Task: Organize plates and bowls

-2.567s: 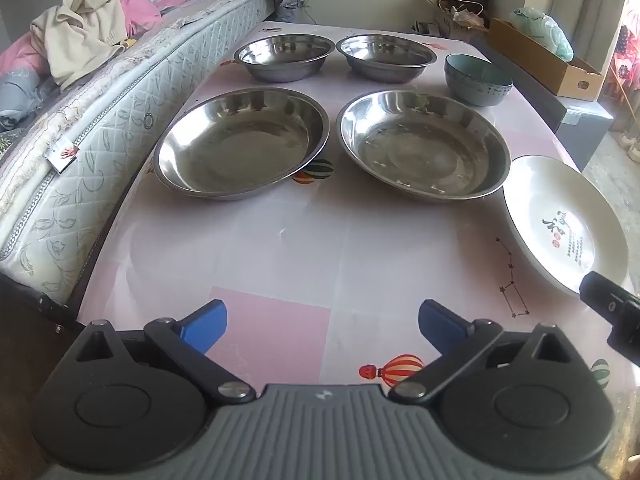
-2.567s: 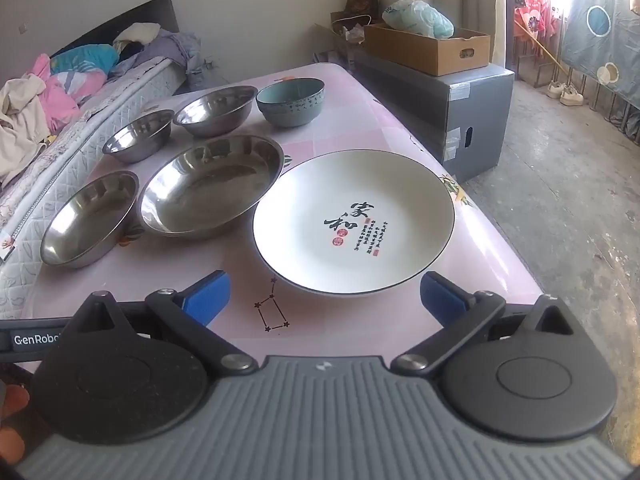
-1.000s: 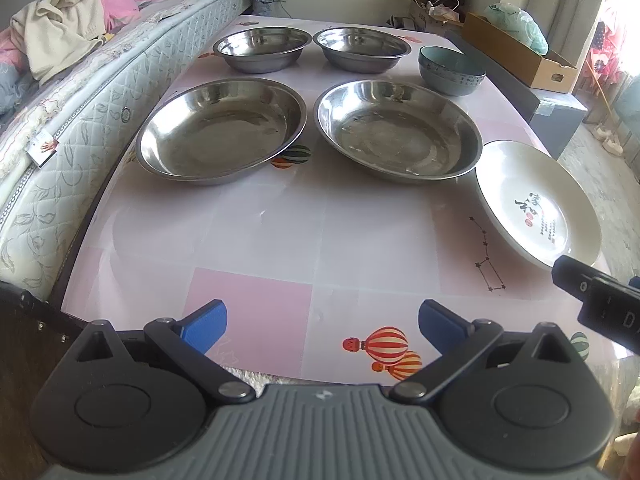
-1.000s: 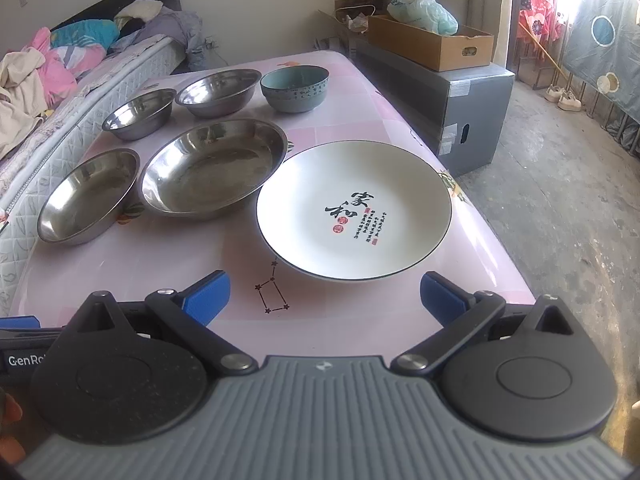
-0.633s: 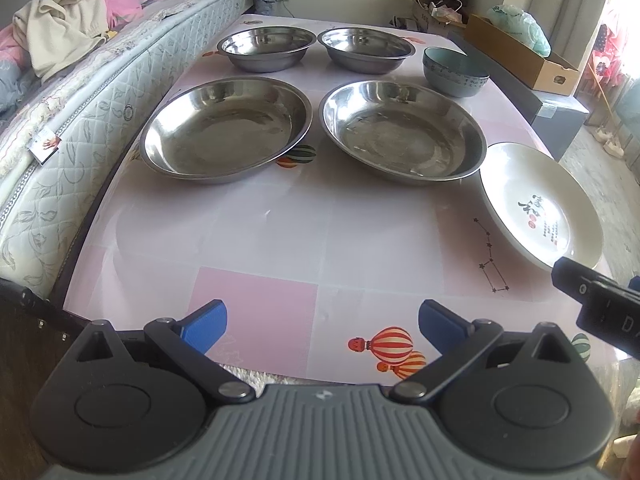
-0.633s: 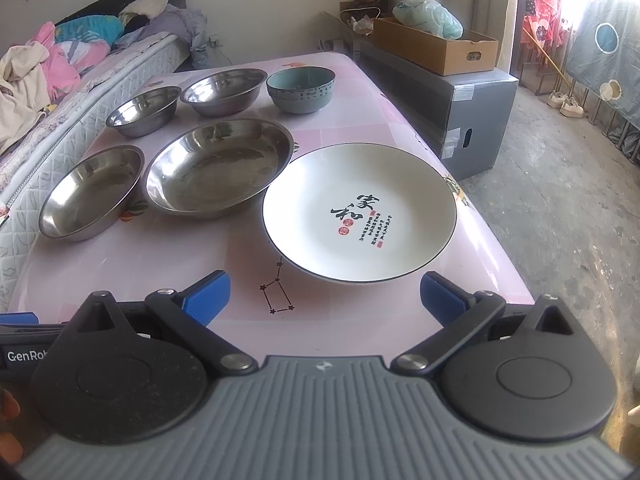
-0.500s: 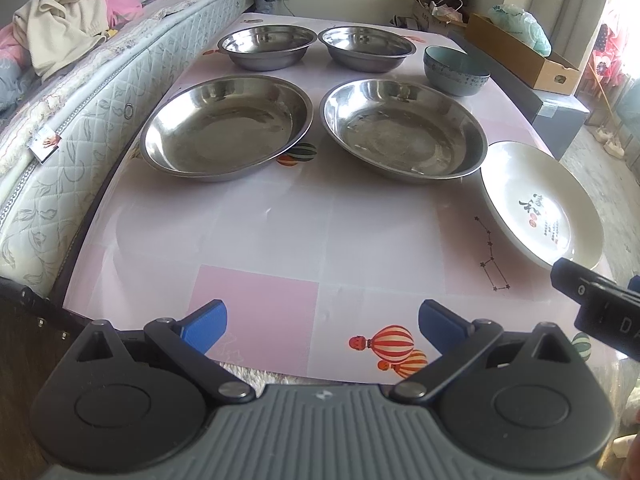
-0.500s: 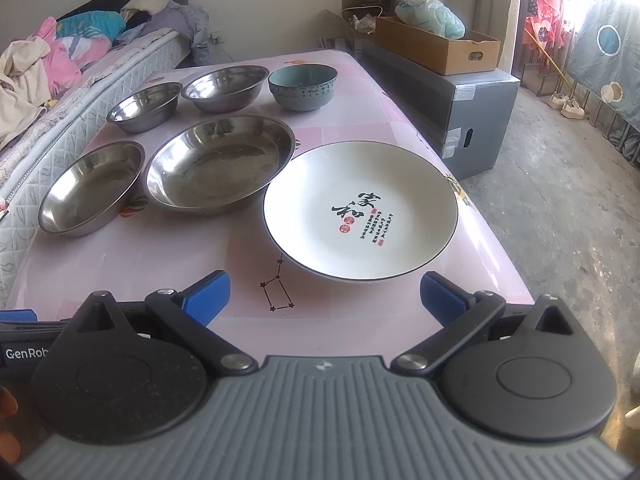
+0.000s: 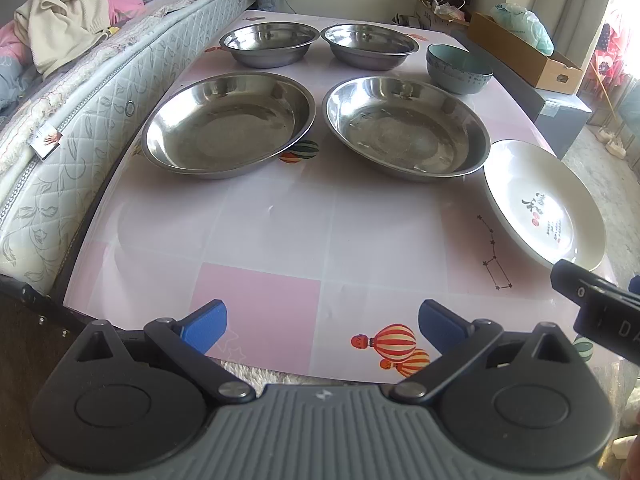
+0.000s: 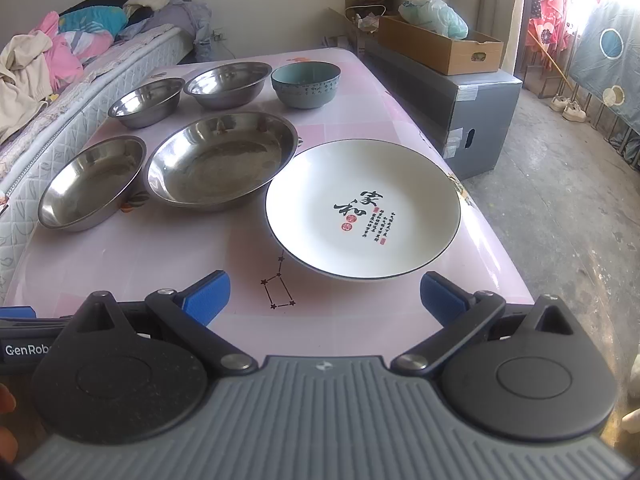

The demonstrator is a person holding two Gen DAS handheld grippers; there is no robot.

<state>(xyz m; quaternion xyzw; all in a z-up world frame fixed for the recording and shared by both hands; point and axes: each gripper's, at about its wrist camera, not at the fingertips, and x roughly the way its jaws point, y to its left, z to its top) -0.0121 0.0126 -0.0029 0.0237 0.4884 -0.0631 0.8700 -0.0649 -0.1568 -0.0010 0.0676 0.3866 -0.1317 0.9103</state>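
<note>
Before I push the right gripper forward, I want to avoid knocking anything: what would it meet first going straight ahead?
Most likely the white plate: it lies on the table directly ahead of the right gripper, whose jaws stand open. Depth is unclear, so height above the rim is uncertain.

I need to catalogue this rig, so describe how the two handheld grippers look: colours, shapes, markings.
Both look alike. The left gripper and right gripper each have a ribbed grey body, two round black discs with triangular cut-outs, black link arms on silver pivot pins, and blue rectangular fingertips. In the right wrist view, white lettering starting "GenRob" marks the left gripper's black side. No cables or sleeves show.
</note>
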